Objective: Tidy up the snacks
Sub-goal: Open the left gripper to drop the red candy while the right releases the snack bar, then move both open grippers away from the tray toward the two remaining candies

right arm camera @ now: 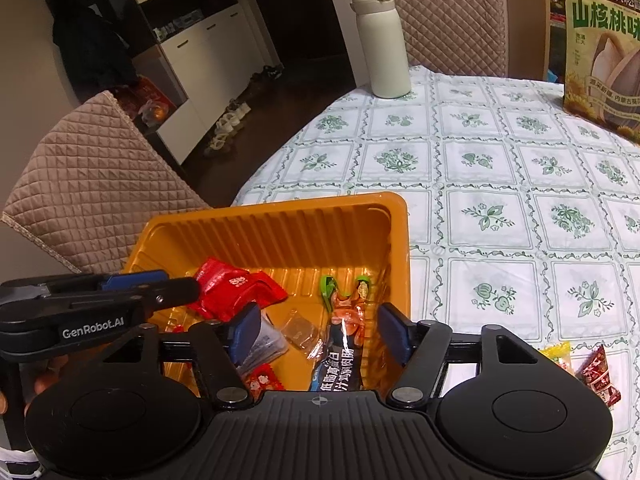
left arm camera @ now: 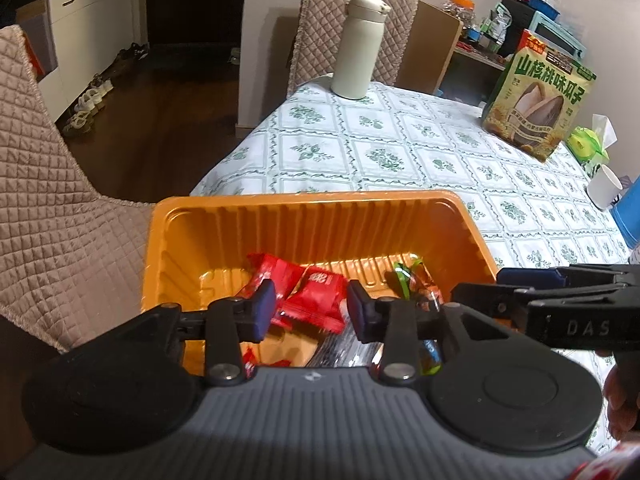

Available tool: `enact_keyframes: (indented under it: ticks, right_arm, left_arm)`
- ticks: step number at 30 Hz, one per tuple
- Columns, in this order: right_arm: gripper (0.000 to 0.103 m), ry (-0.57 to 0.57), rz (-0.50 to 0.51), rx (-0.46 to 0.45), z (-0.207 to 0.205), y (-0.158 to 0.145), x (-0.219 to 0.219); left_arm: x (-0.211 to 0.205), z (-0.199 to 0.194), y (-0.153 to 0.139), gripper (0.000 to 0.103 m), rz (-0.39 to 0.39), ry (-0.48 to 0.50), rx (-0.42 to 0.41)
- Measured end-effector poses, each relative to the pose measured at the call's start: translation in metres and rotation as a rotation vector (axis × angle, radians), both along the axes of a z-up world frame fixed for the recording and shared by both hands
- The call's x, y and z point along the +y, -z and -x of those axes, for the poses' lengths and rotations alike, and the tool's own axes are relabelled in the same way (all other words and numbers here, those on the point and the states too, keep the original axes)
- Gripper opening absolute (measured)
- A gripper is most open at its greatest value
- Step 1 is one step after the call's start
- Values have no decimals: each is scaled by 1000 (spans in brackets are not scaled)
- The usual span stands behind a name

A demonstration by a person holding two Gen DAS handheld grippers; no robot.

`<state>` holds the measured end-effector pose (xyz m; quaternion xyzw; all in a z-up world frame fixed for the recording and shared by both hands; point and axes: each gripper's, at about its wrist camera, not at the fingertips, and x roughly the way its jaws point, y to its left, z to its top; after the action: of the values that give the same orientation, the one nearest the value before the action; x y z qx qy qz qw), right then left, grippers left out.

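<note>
Grippers both tilt down over the orange tray (left arm camera: 224, 216) at the near table edge. Left gripper (left arm camera: 312, 312) hangs above the tray's near half; its blue pads (left arm camera: 264, 312) stand moderately apart with nothing pinched, the red snack packets (left arm camera: 316, 296) lying on the tray floor below the gap, toward 12 o'clock of the fingertips. Right gripper (right arm camera: 320, 336) enters the left view from 3 o'clock; in its own view its fingers (right arm camera: 394, 336) are spread wide, gripping nothing. A dark snack bar (right arm camera: 340, 356) lies beneath that gap, clear of either pad as far as can be told; green-tipped wrapper (right arm camera: 344, 288) sits at 12 o'clock of it. Loose candies (right arm camera: 600, 372) rest on the tablecloth (right arm camera: 500, 160) at 3 o'clock, outside the tray. Cream flask (left arm camera: 358, 48) and seed bag (left arm camera: 536, 100) stand well beyond.
</note>
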<state>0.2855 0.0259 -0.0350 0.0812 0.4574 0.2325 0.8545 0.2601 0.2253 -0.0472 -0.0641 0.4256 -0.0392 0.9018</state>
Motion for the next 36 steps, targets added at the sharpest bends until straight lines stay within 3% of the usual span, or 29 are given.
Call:
enact_keyframes:
  ticks: [10, 19, 36]
  right_arm:
    - [72, -55, -33, -2, 11, -5, -8]
    - [77, -106, -44, -16, 34, -13, -20]
    - [81, -146, -45, -12, 81, -19, -83]
  left_arm:
    - [5, 31, -11, 56, -20, -96, -6]
    - [-7, 63, -25, 63, -26, -164, -21]
    - [-74, 120, -30, 65, -28, -189, 5]
